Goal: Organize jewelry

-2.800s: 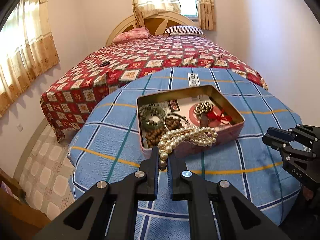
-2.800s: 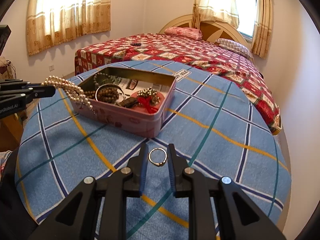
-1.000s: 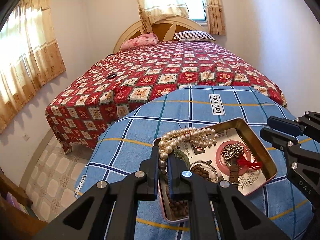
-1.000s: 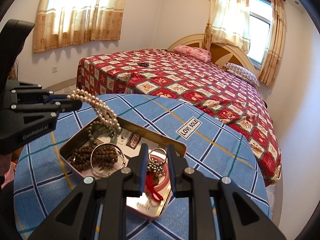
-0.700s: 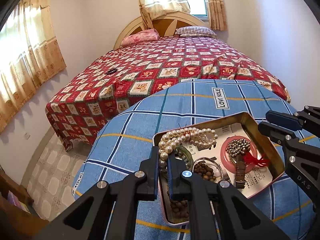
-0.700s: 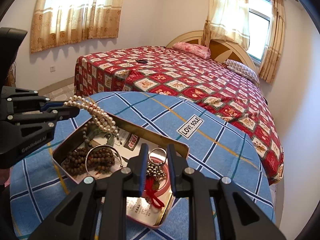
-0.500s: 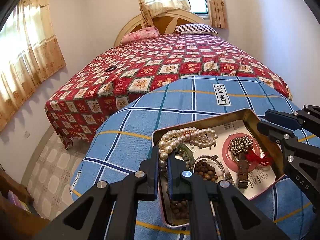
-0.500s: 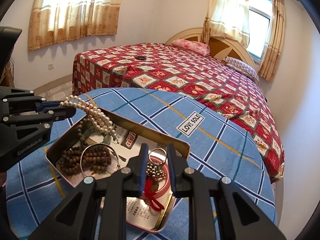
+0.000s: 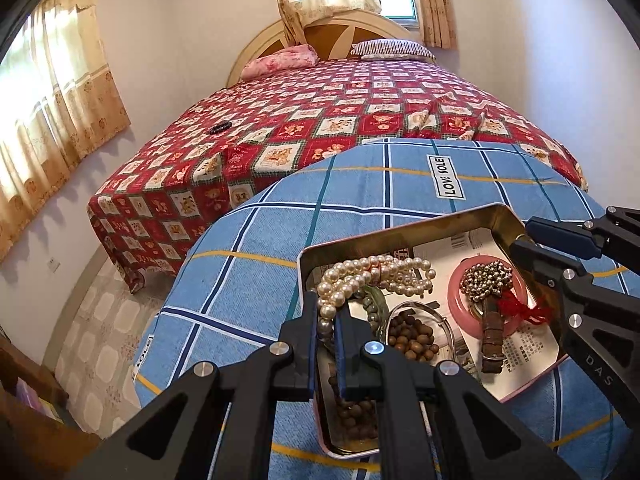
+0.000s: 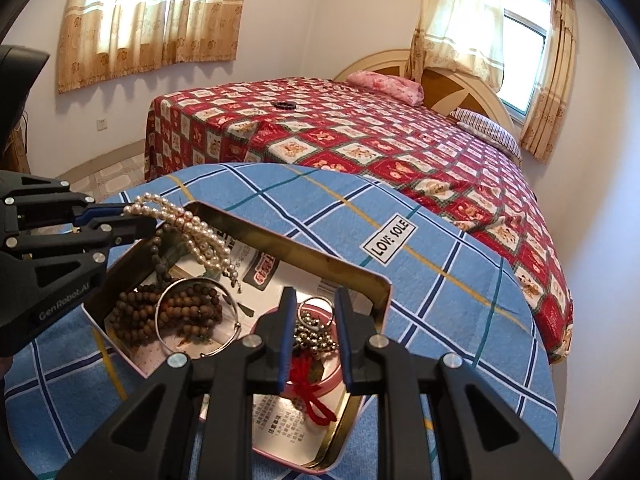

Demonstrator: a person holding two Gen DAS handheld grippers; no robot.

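An open pink tin point(image 9: 404, 236) point(image 10: 362, 276) sits on the blue plaid table. It holds brown wooden beads point(image 9: 412, 336) point(image 10: 188, 312), a silver bangle point(image 10: 196, 320), a silver bead cluster point(image 9: 486, 280) with a red tassel point(image 10: 312, 396), and a brown strap. My left gripper point(image 9: 327, 312) is shut on a white pearl necklace point(image 9: 380, 276) point(image 10: 192, 232) that hangs over the tin's left end. My right gripper point(image 10: 314, 312) holds a small silver ring point(image 10: 314, 312) between its fingers above the tin.
The table wears a blue plaid cloth point(image 9: 280, 240) with a "LOVE SOLE" label point(image 10: 388, 240). A bed with a red patterned cover point(image 9: 340, 120) stands just behind. A dark bracelet point(image 10: 285, 105) lies on the bed. Tiled floor lies at left.
Both grippers have come down closer to the tin. The pearl necklace now hangs lower over the tin's left end, and the ring sits lower over the silver bead cluster.
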